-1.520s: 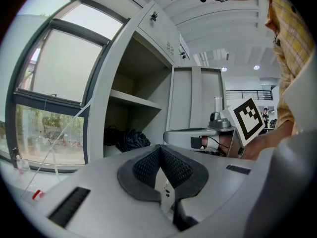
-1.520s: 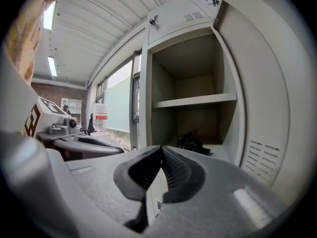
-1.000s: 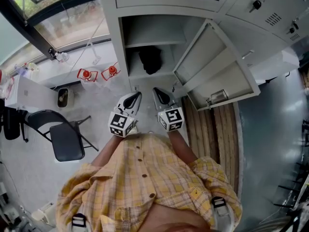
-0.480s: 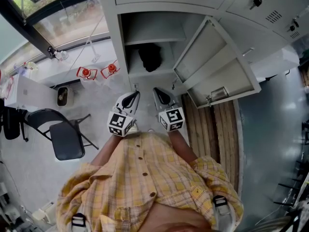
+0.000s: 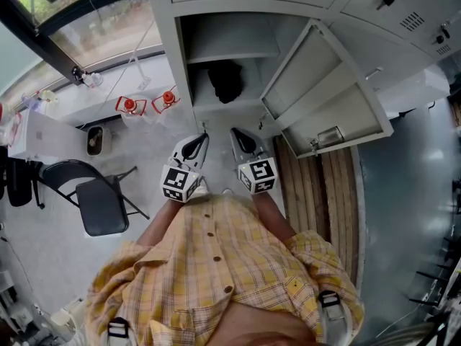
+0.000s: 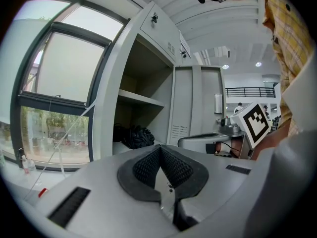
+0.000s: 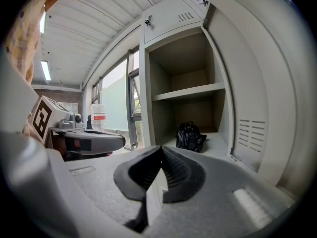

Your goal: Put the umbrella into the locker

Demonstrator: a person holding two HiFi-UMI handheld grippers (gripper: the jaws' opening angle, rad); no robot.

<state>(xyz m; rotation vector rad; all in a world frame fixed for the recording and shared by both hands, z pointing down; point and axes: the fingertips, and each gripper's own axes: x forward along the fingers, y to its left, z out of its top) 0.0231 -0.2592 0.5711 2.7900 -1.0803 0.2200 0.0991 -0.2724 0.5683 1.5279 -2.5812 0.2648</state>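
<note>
Two grippers: left gripper (image 6: 159,148) and right gripper (image 7: 161,148) side by side, just ahead of the person's yellow plaid shirt (image 5: 216,265); both aimed roughly level at the open locker (image 5: 173,56).
Marker cubes: one on the back of each gripper, left cube (image 5: 180,184), right cube (image 5: 257,176), close together but apart.
Left fingers (image 6: 146,165): pressed together, ribbed pads meeting in a closed seam; nothing between them.
Right fingers (image 7: 176,170): likewise pressed together; nothing held.
Floor, left side: dark folding chair (image 5: 97,206) standing well clear of the locker, near the window wall.
Floor, right side: wooden slats (image 5: 324,193) lying beneath the swung-out door.
Door (image 5: 324,99): wide open, hinged on the right side of the compartment, inner face turned toward the grippers.
Locker interior: grey, one shelf (image 5: 230,49) across the upper part; lower section open to view.
Umbrella (image 5: 225,81): black, folded into a bundle, sitting inside the locker on the compartment floor below the shelf, toward the back; well apart from both grippers, touched by neither.
Neighbouring lockers: doors closed, vents and locks visible above and to the right.
Window (image 5: 94,34): large pane left of the locker, greenery outside.
</note>
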